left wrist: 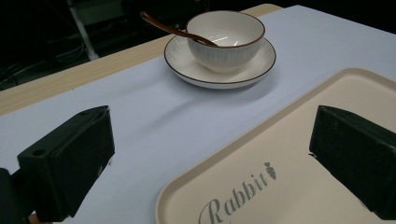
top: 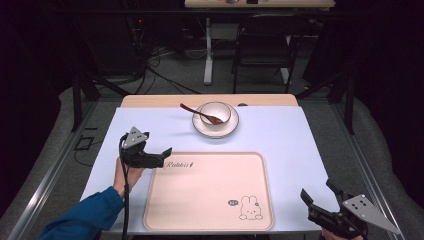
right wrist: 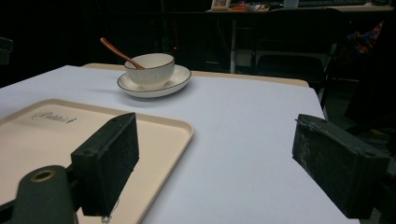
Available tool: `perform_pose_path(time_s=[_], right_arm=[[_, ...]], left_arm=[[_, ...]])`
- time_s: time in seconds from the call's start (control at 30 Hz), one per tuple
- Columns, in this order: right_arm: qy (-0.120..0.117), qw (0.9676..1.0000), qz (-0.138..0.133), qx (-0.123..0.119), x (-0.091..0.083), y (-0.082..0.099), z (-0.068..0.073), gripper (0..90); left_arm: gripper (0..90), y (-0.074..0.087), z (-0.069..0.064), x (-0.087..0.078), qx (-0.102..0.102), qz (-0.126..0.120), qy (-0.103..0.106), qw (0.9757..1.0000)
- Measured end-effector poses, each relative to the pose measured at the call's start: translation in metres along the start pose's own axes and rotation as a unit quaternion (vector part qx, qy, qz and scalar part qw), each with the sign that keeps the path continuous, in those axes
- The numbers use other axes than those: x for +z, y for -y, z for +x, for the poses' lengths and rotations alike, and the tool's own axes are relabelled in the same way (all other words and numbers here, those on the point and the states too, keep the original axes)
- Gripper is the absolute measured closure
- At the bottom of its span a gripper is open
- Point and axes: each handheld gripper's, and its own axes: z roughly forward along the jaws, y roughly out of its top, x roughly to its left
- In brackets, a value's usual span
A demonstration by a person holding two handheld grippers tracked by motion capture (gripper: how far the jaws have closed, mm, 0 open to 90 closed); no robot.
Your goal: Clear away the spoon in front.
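The left gripper [top: 162, 155] hovered at the tray's [top: 210, 200] far-left corner, jaws spread wide and holding nothing, one over the tablecloth [top: 280, 145] and one over the tray. The right gripper [top: 317, 192] hung near the table's near-right corner, just right of the tray, jaws likewise wide and empty. Well beyond the tray, the bowl [top: 215, 112] sat on its saucer [top: 216, 129], with a brown spoon [top: 200, 114] resting in it.
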Motion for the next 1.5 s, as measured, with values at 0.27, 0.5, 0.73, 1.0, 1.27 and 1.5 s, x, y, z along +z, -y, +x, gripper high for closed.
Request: perform_pose_path(time_s=[0.27,0.5,0.73,1.0,1.27,1.5], right_arm=[[-0.009,0.9999,-0.003,-0.007,-0.001,0.0,0.001,13.7],[-0.015,0.9999,-0.005,-0.006,-0.001,0.0,0.001,13.7],[-0.012,0.9999,-0.003,-0.005,-0.001,0.0,0.001,13.7],[-0.011,0.9999,-0.003,-0.005,0.0,0.0,0.0,13.7],[-0.011,0.9999,-0.003,-0.005,0.0,0.001,0.0,13.7],[-0.012,0.9999,-0.003,-0.005,0.0,0.001,0.0,13.7]], left_arm=[[0.0,-0.008,0.004,0.01,-0.019,-0.01,0.002,0.9998],[0.0,-0.016,0.006,0.025,-0.044,-0.015,0.004,0.9989],[0.0,-0.024,0.01,0.05,-0.063,-0.016,0.01,0.9979],[0.0,-0.031,0.018,0.079,-0.096,-0.02,0.0,0.9952],[0.2,-0.041,0.02,0.104,-0.118,-0.002,0.009,0.993],[0.3,-0.049,0.018,0.117,-0.12,-0.006,-0.008,0.9927]])
